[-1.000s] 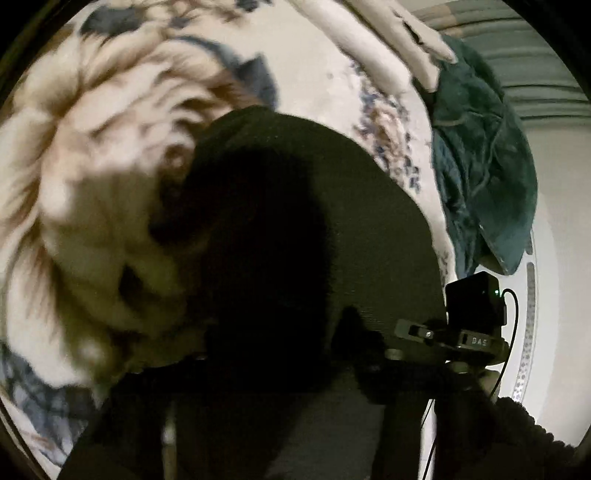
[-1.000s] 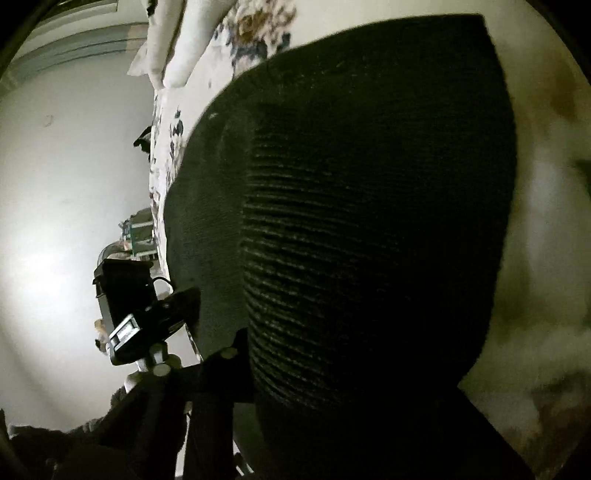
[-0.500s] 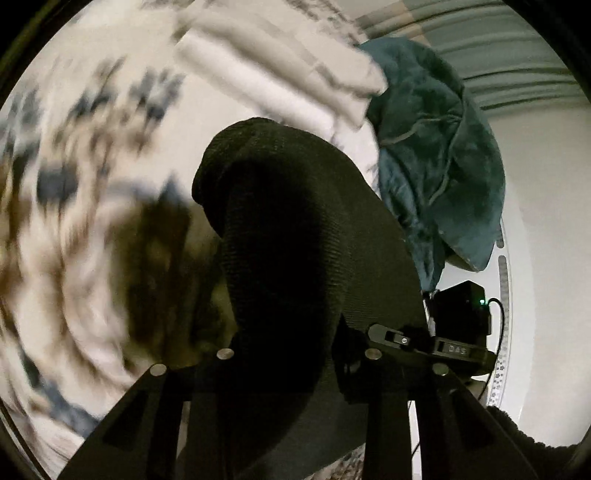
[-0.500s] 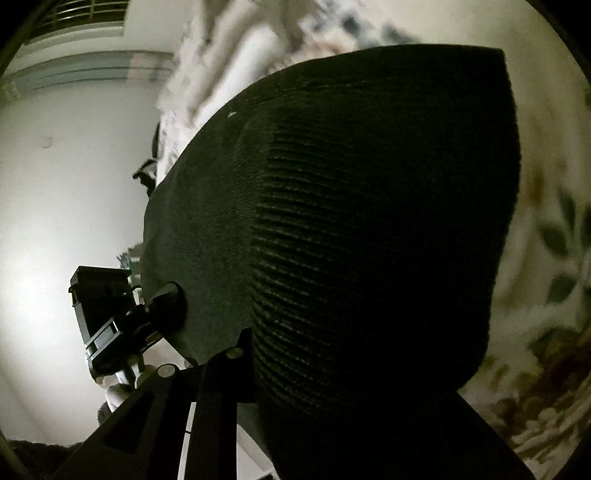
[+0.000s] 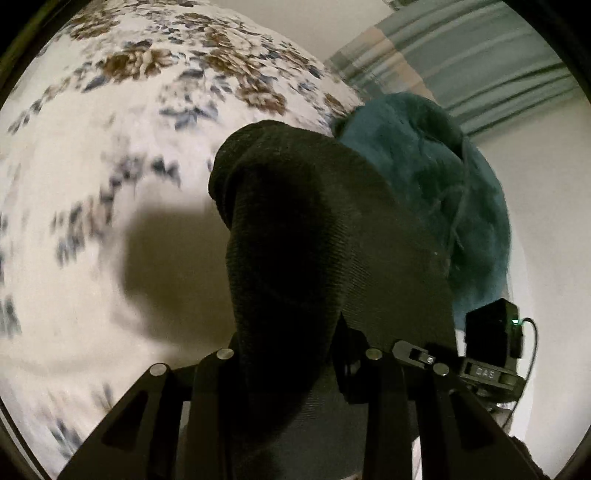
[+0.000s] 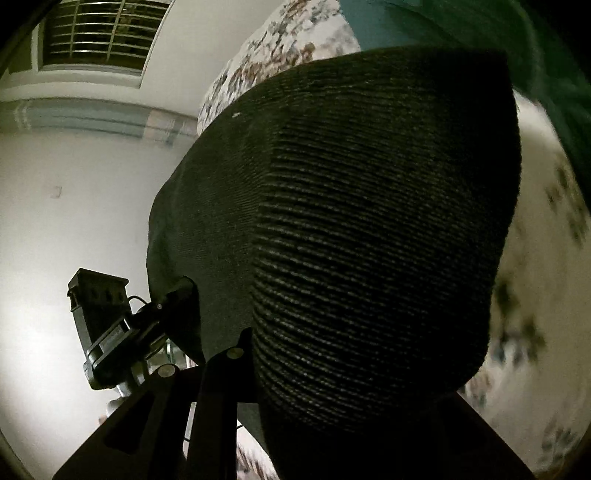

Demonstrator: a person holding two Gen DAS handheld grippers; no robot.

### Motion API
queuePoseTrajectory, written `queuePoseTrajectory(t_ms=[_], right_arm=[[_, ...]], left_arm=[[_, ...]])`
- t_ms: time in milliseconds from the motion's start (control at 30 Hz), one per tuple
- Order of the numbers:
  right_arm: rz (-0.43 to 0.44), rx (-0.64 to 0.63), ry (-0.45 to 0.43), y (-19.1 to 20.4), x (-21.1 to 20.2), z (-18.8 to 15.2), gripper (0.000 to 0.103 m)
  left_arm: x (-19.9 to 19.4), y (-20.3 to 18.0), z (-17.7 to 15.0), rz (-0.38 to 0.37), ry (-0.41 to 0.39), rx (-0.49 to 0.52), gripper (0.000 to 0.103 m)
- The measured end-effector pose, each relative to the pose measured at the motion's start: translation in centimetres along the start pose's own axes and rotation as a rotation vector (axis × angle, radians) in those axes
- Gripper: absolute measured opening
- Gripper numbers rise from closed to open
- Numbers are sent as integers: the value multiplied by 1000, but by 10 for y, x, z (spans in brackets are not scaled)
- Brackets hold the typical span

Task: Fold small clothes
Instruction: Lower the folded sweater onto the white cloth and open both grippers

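A black ribbed knit garment (image 5: 317, 236) hangs between both grippers, lifted above a floral bedspread (image 5: 110, 155). My left gripper (image 5: 291, 369) is shut on one edge of it; the cloth drapes over and hides the fingertips. My right gripper (image 6: 332, 387) is shut on the other edge, where the garment (image 6: 369, 240) fills most of the right wrist view and hides the right finger. The right gripper's body also shows in the left wrist view (image 5: 491, 354), and the left gripper's body shows in the right wrist view (image 6: 107, 332).
A teal plush blanket (image 5: 443, 177) lies heaped at the far right of the bed, also seen in the right wrist view (image 6: 480, 26). A white wall (image 6: 74, 221), striped curtain (image 5: 480, 55) and a barred window (image 6: 99, 33) lie beyond. The garment casts a shadow (image 5: 173, 266) on the bedspread.
Both grippers have lifted and tilted upward with the garment held between them. The bedspread has dropped away, and the teal blanket, curtain and window have come into view.
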State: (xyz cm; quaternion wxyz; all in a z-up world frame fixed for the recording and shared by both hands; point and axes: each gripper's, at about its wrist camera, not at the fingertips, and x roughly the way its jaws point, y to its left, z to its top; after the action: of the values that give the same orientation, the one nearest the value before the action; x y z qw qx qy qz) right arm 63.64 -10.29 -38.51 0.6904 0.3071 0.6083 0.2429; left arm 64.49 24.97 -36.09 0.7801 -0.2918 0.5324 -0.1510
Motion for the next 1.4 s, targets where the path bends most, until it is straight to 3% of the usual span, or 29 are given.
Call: queuePoseTrajectory(t_ms=[100, 267, 333, 467, 533, 600, 633, 733, 833, 933, 1133, 1400], right_arm=[[-36, 14, 7, 7, 29, 43, 21], [-157, 26, 59, 5, 83, 78, 22], [-249, 29, 90, 2, 92, 83, 31], [-428, -20, 70, 14, 79, 82, 51], [-534, -63, 36, 26, 70, 78, 75], [-651, -119, -21, 22, 51, 70, 94], [-703, -153, -56, 27, 39, 56, 96], [-820, -207, -128, 45, 20, 27, 103], [-876, -247, -149, 60, 9, 6, 103], [-895, -281, -179, 78, 2, -16, 103], [-918, -304, -279, 118, -39, -64, 103], [-931, -318, -409, 179, -144, -149, 103]], left_arm=[[25, 25, 43, 66, 47, 9, 35], [72, 83, 65, 123, 170, -91, 41], [75, 91, 63, 136, 187, -104, 43], [61, 87, 52, 204, 144, -69, 62], [45, 79, 49, 258, 78, -28, 66], [33, 70, 41, 332, 30, 10, 90], [29, 64, 35, 361, 8, 30, 101], [20, 47, 16, 449, -42, 94, 102], [16, 25, -12, 500, -53, 133, 103], [8, 4, -37, 517, -43, 145, 103], [-39, -58, -80, 557, -109, 189, 103], [-136, -142, -140, 568, -208, 269, 103]])
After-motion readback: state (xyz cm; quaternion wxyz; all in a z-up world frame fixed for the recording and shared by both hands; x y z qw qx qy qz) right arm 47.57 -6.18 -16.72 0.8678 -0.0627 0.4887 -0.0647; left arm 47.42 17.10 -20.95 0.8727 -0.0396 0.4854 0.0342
